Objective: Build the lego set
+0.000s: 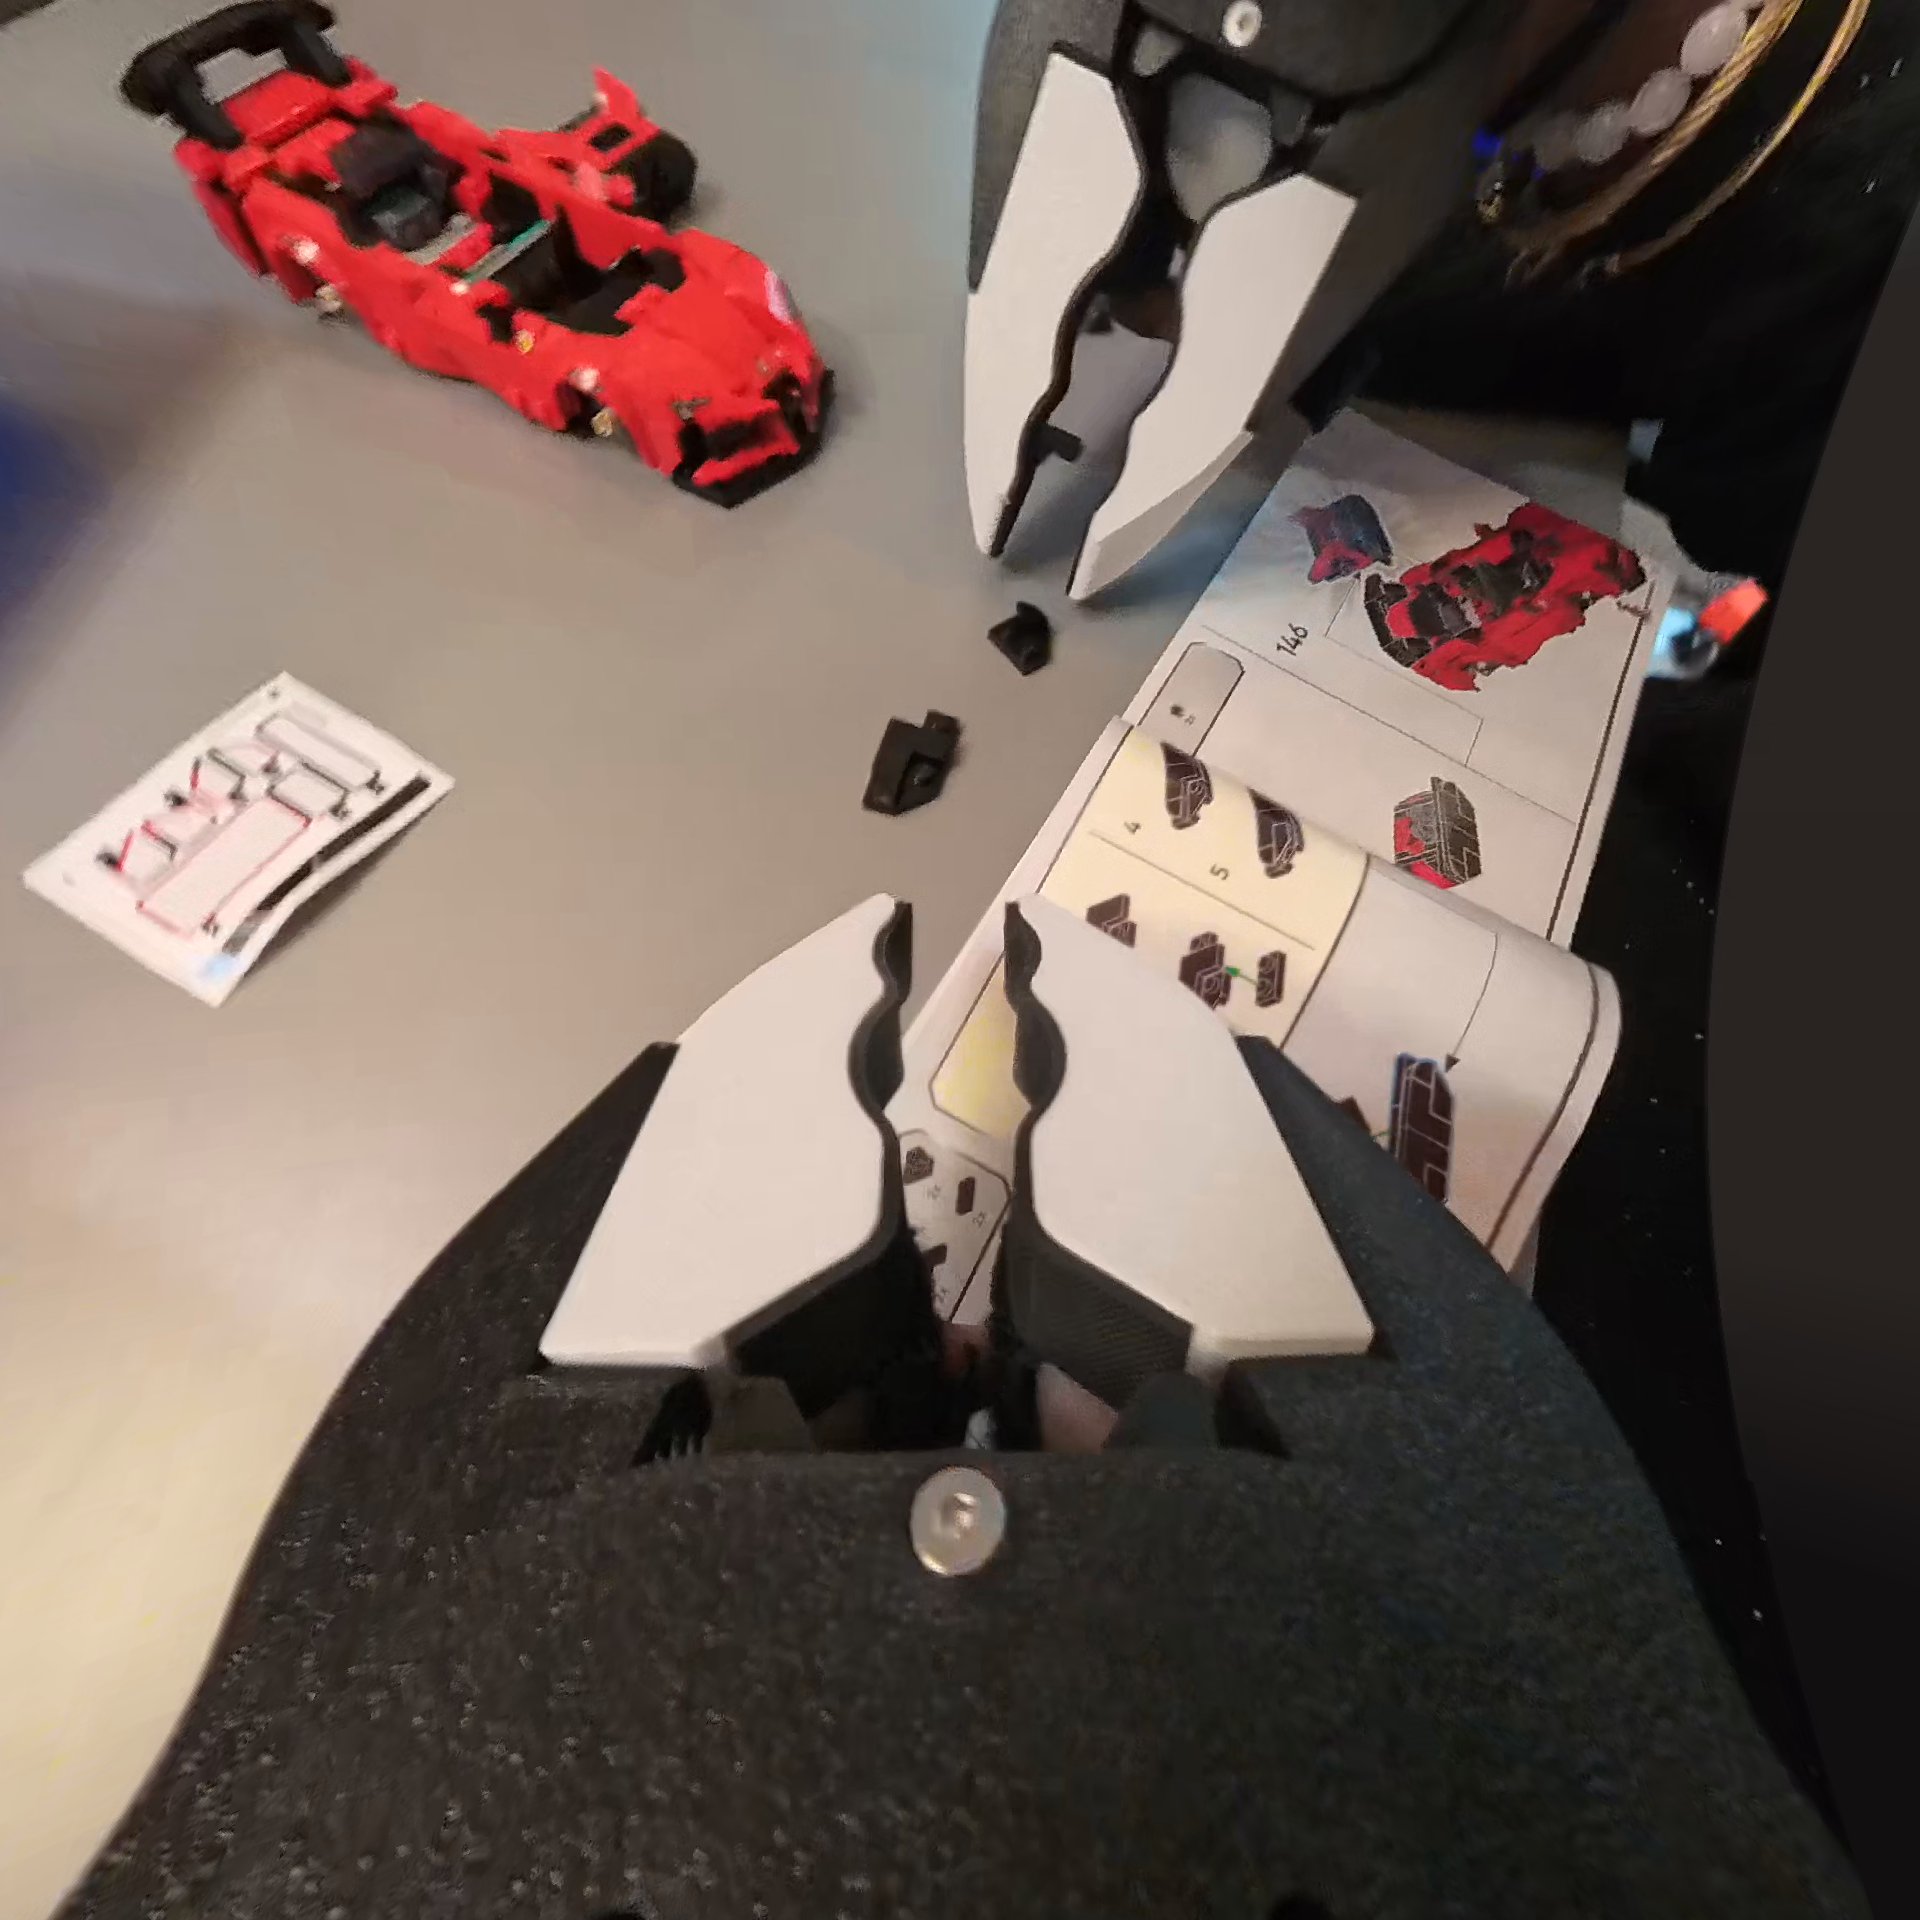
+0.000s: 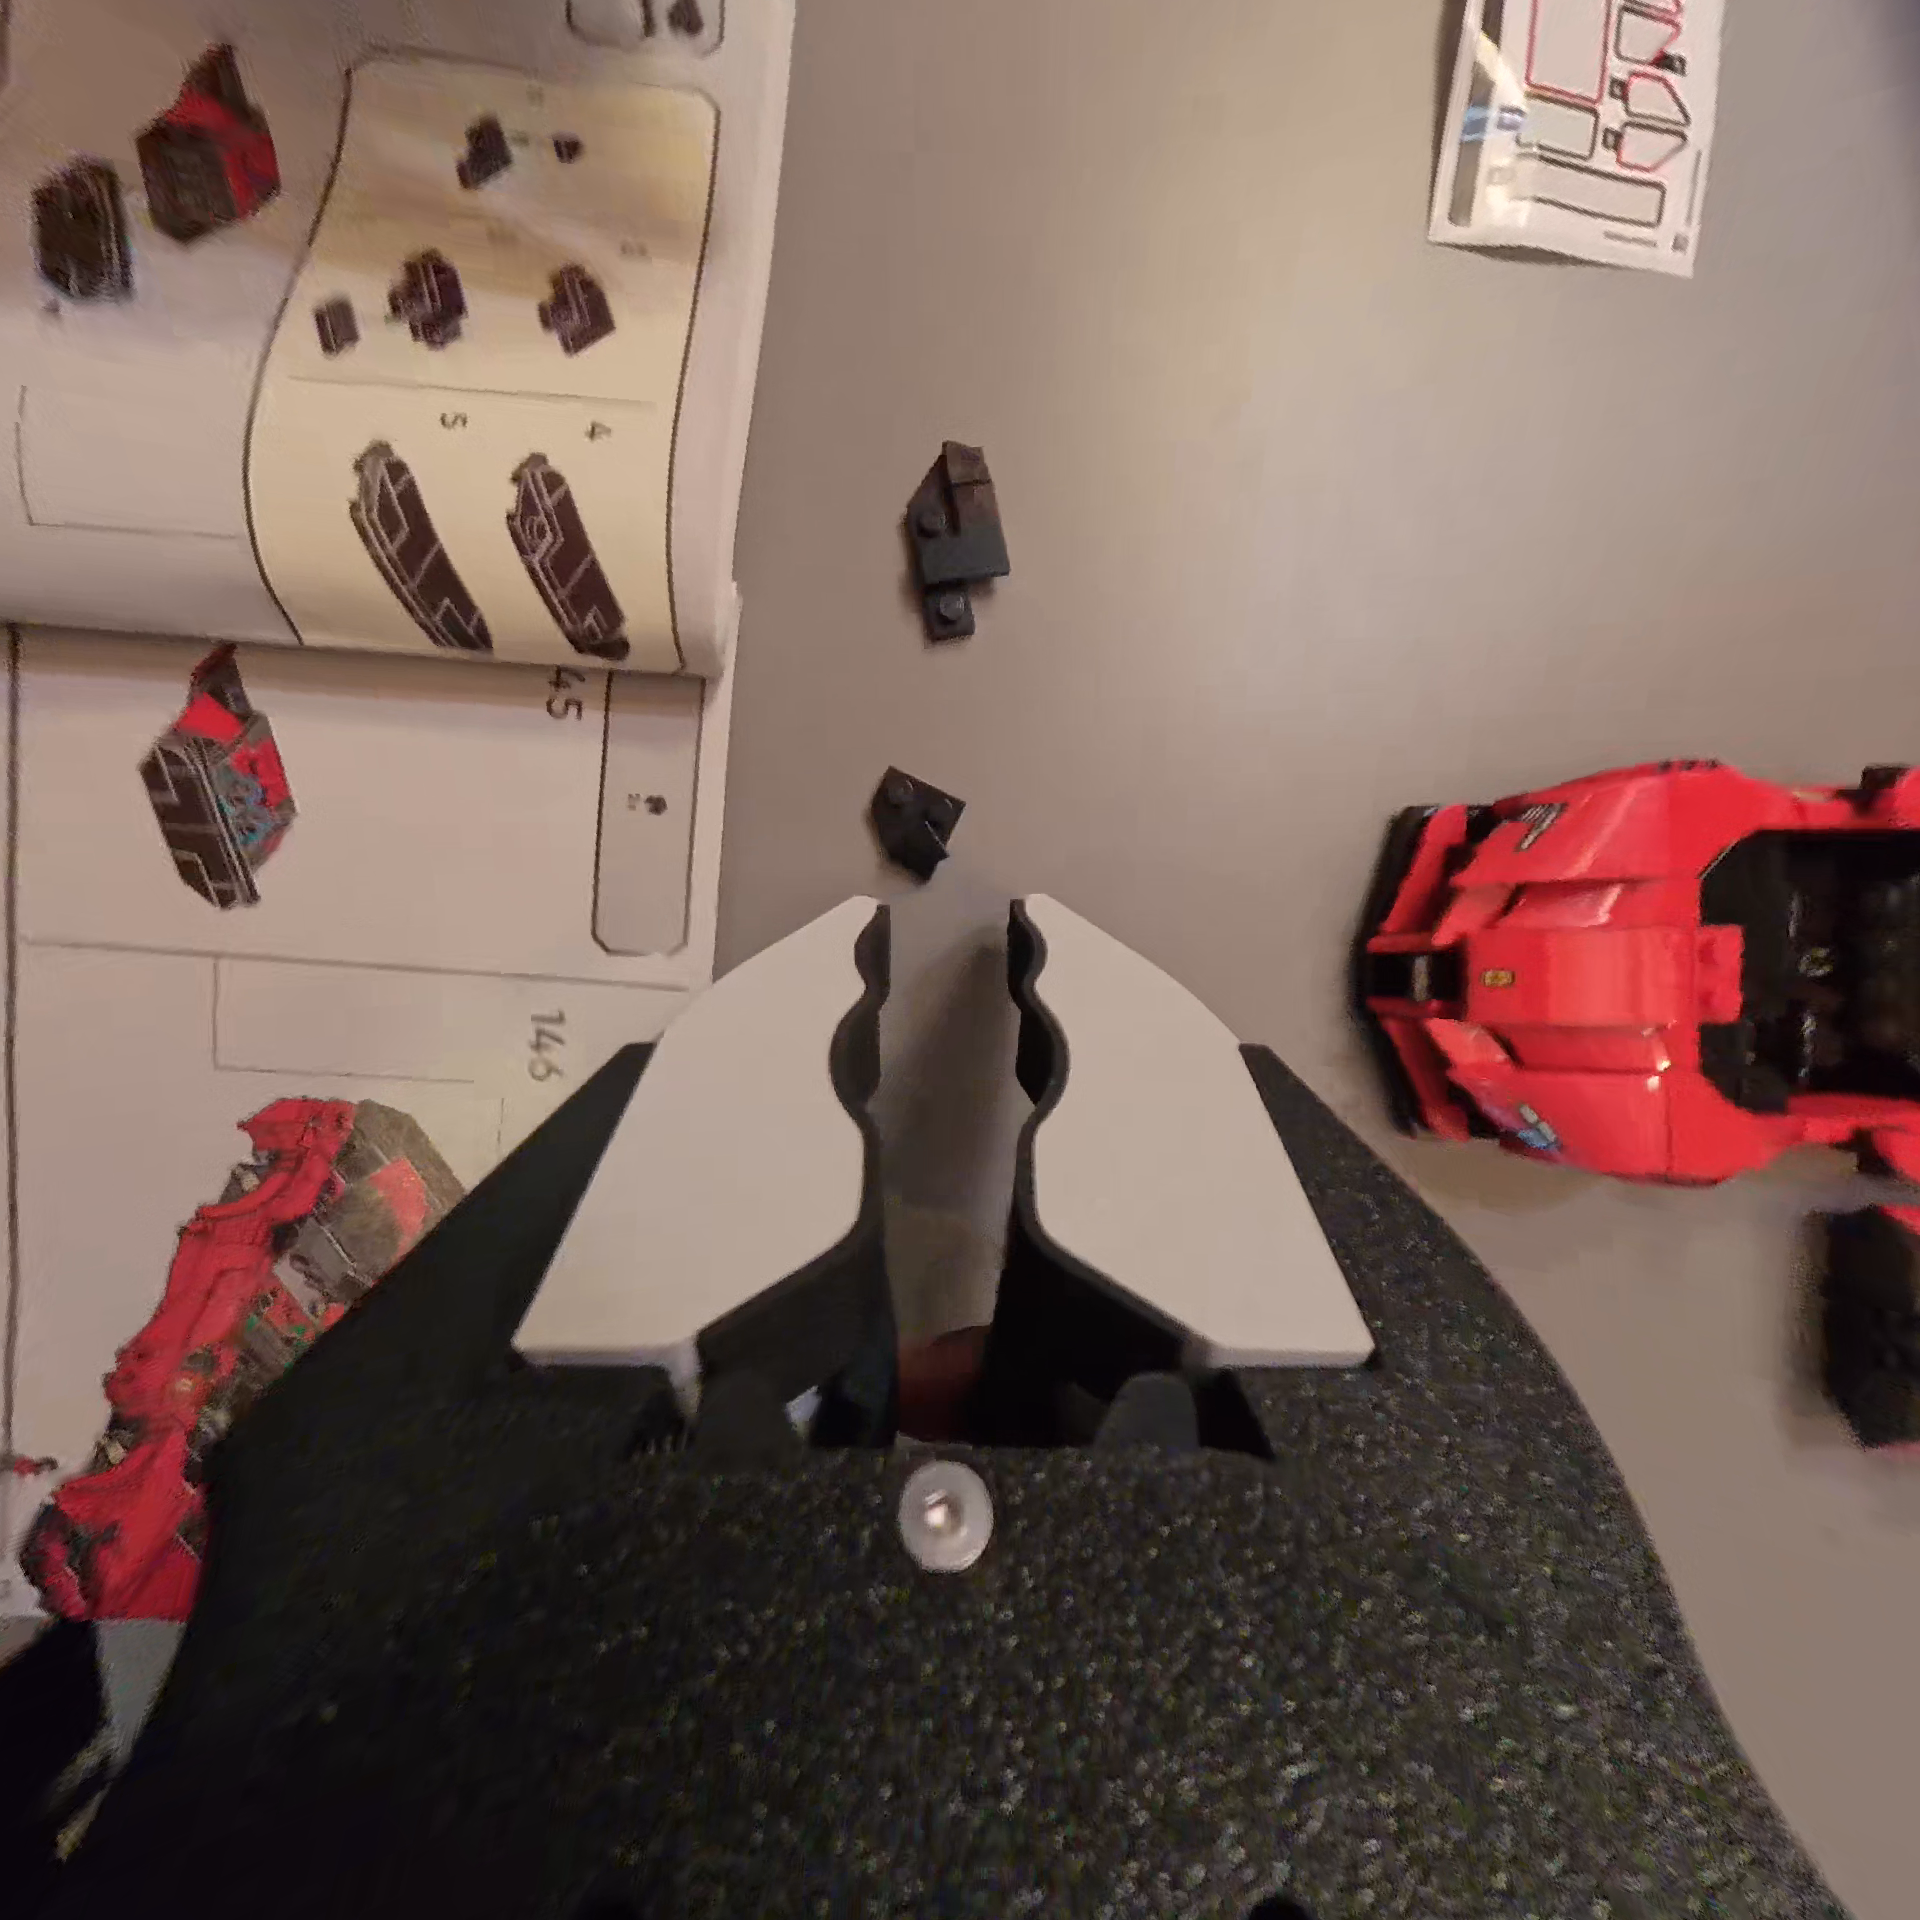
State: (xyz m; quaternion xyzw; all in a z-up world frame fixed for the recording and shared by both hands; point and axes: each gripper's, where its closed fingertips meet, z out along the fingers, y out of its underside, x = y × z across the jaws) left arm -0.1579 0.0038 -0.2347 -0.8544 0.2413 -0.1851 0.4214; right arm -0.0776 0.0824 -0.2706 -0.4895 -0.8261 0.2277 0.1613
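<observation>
The red lego car [image 1: 488, 260] sits on the grey bench [image 1: 520, 644], well off to the side of both our hand-held grippers. Our right hand-held gripper [image 2: 948, 914], fingers apart and empty, hovers just short of a small black piece [image 2: 916, 821], a larger black piece [image 2: 954, 540] beyond. Our left hand-held gripper [image 1: 956, 920], also apart, overlaps the instruction booklet [image 1: 1455, 727].

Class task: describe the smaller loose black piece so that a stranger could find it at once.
Start at the open instruction booklet on the grey table. Two loose black pieces lie beside its edge. Take the smaller piece, just ahead of the right tongs; the larger piece lies farther off.
</observation>
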